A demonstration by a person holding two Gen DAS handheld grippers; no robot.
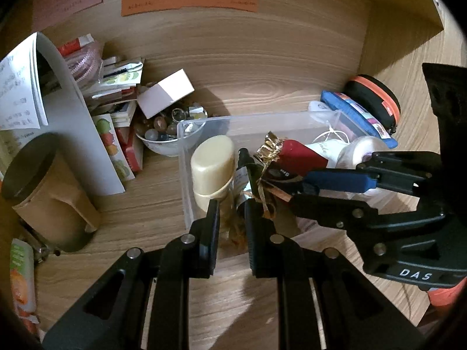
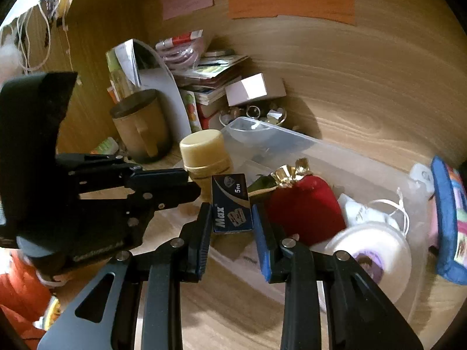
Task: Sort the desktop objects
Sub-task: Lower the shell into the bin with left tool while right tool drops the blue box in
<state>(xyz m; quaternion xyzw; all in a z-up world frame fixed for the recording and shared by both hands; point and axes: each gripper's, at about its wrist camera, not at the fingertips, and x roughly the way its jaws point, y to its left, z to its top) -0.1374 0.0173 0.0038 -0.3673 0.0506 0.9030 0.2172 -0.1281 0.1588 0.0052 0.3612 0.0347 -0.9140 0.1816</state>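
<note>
Your right tool [image 2: 232, 215] grips a small dark blue "Max" box [image 2: 232, 204] between its fingers, held over the near left part of the clear plastic bin [image 2: 292, 143] on the counter [image 2: 364, 93]. Your left tool [image 1: 232, 213] stands narrowly parted, gripping nothing, at the bin's near wall beside the cream-capped bottle [image 1: 213, 157].

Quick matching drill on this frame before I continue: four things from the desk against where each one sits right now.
Things:
1. dark blue Max box
2. cream-capped bottle
3. white box
4. brown mug

Places:
A. lying across the bowl of trinkets
B. on the desk outside the bin, left
C. between the right gripper fingers
D. inside the clear bin, left end

Pairs: 1-C, 2-D, 3-A, 4-B
</note>
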